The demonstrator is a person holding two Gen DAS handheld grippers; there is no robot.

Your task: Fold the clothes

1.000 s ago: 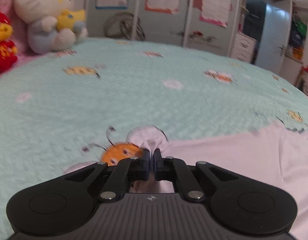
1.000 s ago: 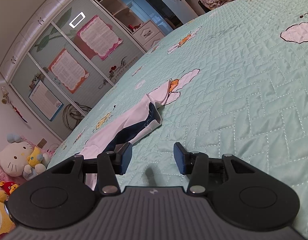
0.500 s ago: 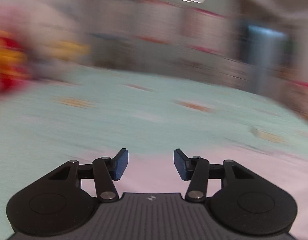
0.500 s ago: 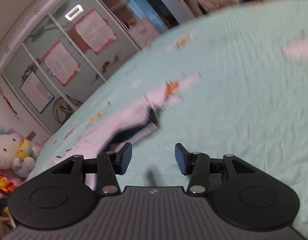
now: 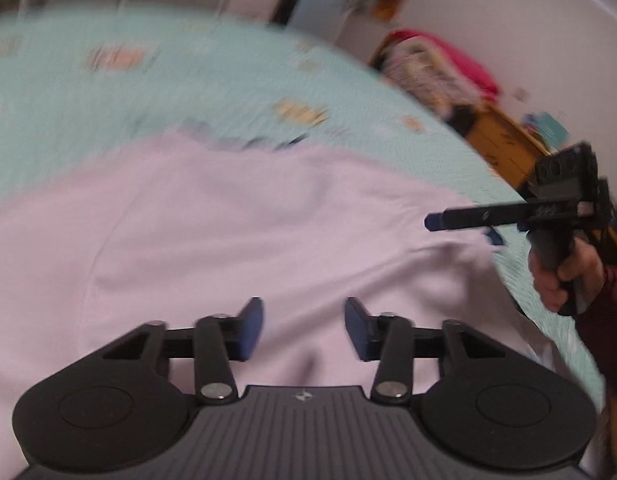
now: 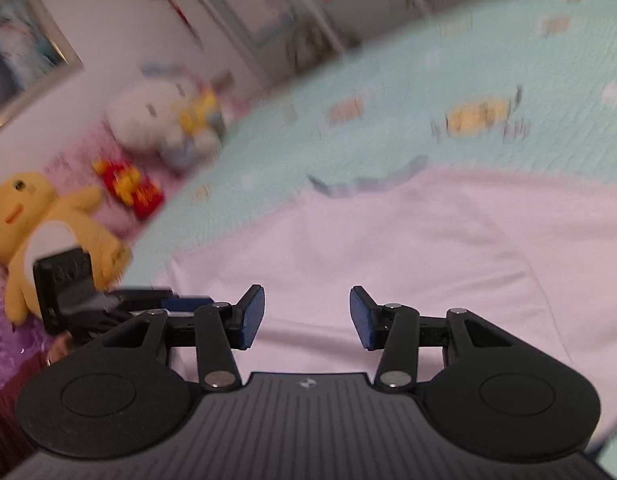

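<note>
Pale pink cloth, a garment [image 5: 236,232] spread flat on the mint-green quilted bedspread [image 5: 88,92], fills the near half of both wrist views, with its dark-trimmed edge [image 5: 244,142] lying at the far side toward the middle of the bed. The left gripper [image 5: 304,330] hangs just over the near part of the cloth with its blue pads [image 5: 250,328] apart; its jaws are closing, yet nothing sits between them and the fabric below looks untouched by them. The right gripper [image 6: 306,318] hangs likewise over the near part of the garment, jaws moderately wide and empty. Each tool shows in the other's view: the right one comes in from the right edge of the left camera's picture, held by a hand [image 5: 560,276] in a dark red sleeve, near the garment's right border where the cloth meets the bedspread; the left one shows at the left edge of the right camera's picture, close to the garment's left border. The cloth's long way seems to run left to right between the two tools, though blur makes its outline uncertain. So each gripper has its own side nearest, and the likely next move is to take the two near corners and carry them away toward the far trimmed edge. Plush toys [image 6: 164,120] sit far left, well apart from the garment.
</note>
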